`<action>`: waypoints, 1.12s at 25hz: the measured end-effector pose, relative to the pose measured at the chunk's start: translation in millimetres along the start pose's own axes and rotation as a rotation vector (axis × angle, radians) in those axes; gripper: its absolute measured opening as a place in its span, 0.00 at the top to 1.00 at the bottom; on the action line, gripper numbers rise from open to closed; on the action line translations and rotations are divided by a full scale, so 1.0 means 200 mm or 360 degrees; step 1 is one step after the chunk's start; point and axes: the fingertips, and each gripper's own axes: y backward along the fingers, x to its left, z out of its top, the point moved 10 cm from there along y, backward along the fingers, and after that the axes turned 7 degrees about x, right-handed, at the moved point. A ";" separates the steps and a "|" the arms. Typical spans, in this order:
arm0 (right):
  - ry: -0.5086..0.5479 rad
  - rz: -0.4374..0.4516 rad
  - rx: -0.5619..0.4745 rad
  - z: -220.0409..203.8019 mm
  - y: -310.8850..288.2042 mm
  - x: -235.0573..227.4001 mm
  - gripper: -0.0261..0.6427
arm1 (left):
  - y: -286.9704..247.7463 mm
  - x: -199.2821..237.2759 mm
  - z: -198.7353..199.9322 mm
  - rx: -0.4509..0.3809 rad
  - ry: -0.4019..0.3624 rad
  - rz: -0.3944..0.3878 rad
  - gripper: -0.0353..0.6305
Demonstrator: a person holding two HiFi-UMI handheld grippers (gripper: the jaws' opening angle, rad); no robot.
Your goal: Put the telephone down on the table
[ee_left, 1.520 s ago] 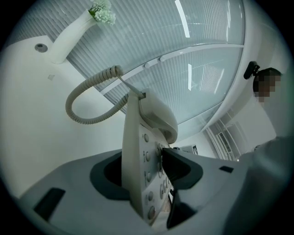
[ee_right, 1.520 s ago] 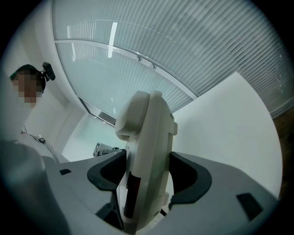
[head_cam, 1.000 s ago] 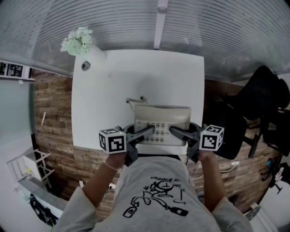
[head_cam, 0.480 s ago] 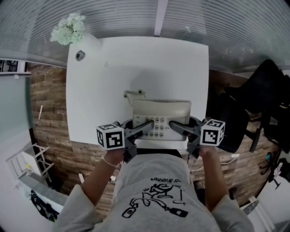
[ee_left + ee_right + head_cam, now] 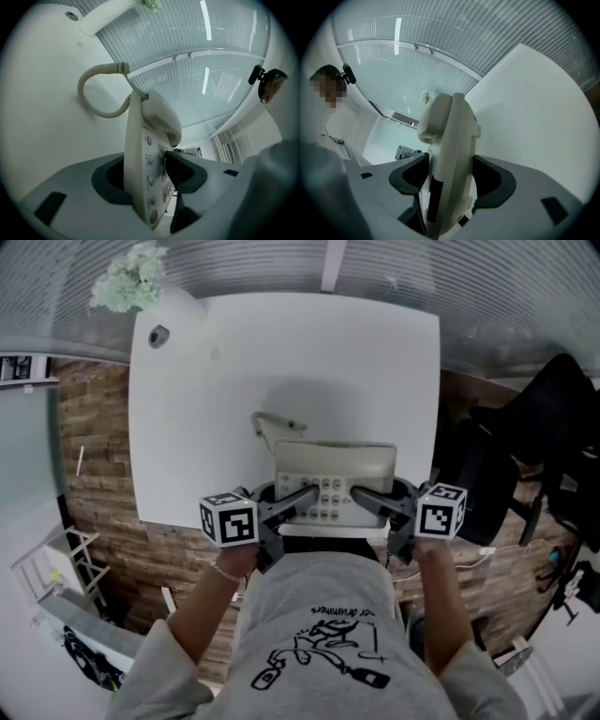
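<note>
A beige desk telephone (image 5: 335, 472), handset on its cradle, is held between both grippers over the near edge of the white table (image 5: 281, 352). My left gripper (image 5: 307, 497) is shut on its left side, the pads pressing the keypad face and the underside (image 5: 149, 174). My right gripper (image 5: 362, 497) is shut on the phone's right edge (image 5: 451, 159). The coiled cord (image 5: 270, 422) trails from the phone's back left onto the tabletop and loops there (image 5: 93, 92). Whether the base touches the table I cannot tell.
A bunch of pale flowers (image 5: 126, 287) and a small round dark thing (image 5: 157, 335) stand at the table's far left corner. A black chair (image 5: 525, 456) is to the right of the table. Ribbed glass panels rise behind the table's far edge.
Both grippers have sunk with the telephone, bringing it lower over the table's near edge. The grip on the phone is the same.
</note>
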 end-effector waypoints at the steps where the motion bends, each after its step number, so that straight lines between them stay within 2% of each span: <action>1: -0.0005 0.0000 0.0004 -0.01 0.00 -0.01 0.51 | 0.00 0.01 -0.01 0.0002 0.0007 0.0002 0.63; 8: -0.0056 -0.0004 0.0028 -0.06 -0.04 -0.07 0.51 | -0.01 0.08 -0.05 0.0017 0.0037 0.0030 0.62; 28: -0.0130 -0.0036 0.0101 -0.09 -0.16 -0.29 0.51 | -0.11 0.29 -0.10 0.0050 0.0005 0.0144 0.58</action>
